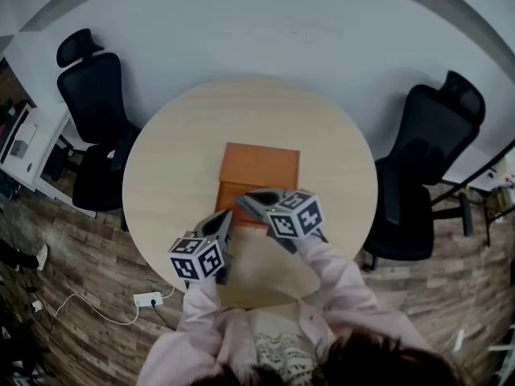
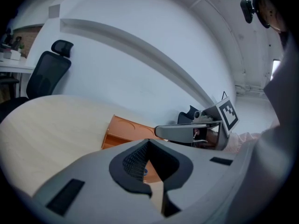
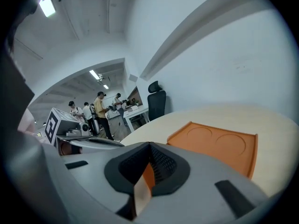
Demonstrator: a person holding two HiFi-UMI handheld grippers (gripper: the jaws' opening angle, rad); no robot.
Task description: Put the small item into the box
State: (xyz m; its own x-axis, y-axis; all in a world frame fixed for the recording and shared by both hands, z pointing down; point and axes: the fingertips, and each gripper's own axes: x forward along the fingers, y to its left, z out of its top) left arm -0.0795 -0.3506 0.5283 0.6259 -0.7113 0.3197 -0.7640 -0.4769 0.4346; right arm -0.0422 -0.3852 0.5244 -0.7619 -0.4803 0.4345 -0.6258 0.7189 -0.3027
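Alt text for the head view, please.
Seen from above, a person's left gripper and right gripper point at the near edge of an orange box on a round pale table. A black office chair stands at its left, another at its right.

dim even light, fisheye warp, dark corners.

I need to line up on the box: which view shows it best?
Head view: the box shows from above, almost whole. Right gripper view gives its top at a slant; left gripper view only one corner.
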